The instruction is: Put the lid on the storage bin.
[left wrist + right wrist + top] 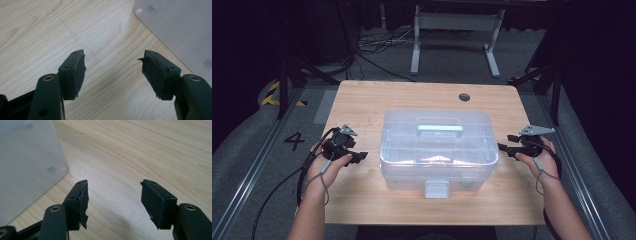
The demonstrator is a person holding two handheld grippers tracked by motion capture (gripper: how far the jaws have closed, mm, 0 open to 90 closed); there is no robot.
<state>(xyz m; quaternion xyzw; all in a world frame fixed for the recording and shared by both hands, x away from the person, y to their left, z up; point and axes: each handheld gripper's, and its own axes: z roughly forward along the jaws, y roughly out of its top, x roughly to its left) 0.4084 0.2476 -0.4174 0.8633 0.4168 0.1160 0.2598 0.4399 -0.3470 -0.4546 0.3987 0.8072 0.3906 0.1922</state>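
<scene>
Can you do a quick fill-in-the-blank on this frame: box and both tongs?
1. The clear plastic box sits on the wooden ____.
2. Both the left tongs and the right tongs stand ____, nothing between the jaws.
3. The box's lid is ____, its latch facing the person.

Missing words: table; open; closed

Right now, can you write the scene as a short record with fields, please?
table: light wood, round hole near far edge
box: clear plastic box at table middle, lid on, handle on top, latch at front
left gripper: beside box's left side, open, holding nothing
right gripper: beside box's right side, open, holding nothing
contact: cannot tell
</scene>
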